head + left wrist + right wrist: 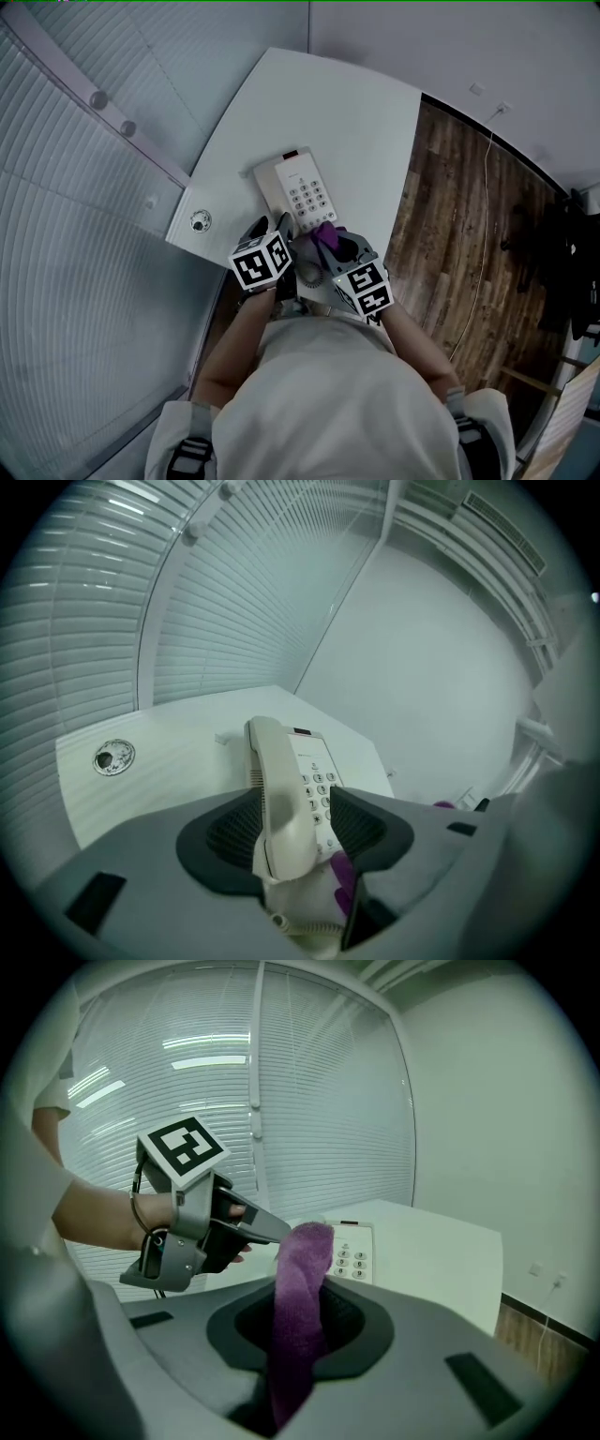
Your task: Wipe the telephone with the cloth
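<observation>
Cloth between right fingers

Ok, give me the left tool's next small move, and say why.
Probably close the left tool on the cream plastic telephone handset: it sits between the open jaws, a gap showing on the keypad side, not yet gripped. The right tool pinches the purple fuzzy cloth, ready to wipe once the handset is lifted.
</observation>
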Motion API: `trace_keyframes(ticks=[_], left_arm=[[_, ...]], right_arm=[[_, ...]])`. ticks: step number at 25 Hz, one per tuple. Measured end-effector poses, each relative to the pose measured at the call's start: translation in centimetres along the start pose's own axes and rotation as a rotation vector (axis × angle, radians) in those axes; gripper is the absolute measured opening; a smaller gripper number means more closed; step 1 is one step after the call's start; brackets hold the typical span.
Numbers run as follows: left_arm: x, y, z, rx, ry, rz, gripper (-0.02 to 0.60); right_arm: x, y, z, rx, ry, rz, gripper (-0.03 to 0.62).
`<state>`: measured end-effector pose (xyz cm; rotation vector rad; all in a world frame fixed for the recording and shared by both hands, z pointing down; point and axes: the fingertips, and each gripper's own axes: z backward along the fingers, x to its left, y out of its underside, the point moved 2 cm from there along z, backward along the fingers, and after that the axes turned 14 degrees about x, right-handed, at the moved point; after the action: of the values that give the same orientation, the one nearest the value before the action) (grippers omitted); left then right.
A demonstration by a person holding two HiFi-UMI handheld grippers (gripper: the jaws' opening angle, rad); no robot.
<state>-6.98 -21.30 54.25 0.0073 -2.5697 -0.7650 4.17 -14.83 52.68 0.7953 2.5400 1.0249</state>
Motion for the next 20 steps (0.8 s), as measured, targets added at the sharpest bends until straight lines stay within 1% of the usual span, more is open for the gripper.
trace_keyframes(ticks=[3, 6, 13, 17, 20], left_arm=[[0.1, -0.7, -1.5, 0.012, -0.056, -0.013, 0.244], [0.3, -1.3, -3.0, 0.034, -0.114, -0.023, 0.272], [0.8, -2.8, -4.9, 0.041, -0.238, -0.051, 0.275], [1.3, -3.4, -5.3, 0.038, -0.323, -0.044, 0.274], [1.5, -3.7, -5.6, 0.039, -0.353, -0.043, 0.269]], right_arm=[[-0.3, 0.1, -0.1, 0.007, 0.006, -0.016, 0.060], [-0.5, 0.2, -0.3, 0.016, 0.011, -0.032, 0.060], [-1.0, 0.4, -0.6, 0.030, 0.026, -0.054, 0.060], [-1.3, 0.5, -0.6, 0.036, 0.026, -0.060, 0.060], [-1.3, 0.6, -0.7, 0.043, 0.025, -0.062, 0.060]])
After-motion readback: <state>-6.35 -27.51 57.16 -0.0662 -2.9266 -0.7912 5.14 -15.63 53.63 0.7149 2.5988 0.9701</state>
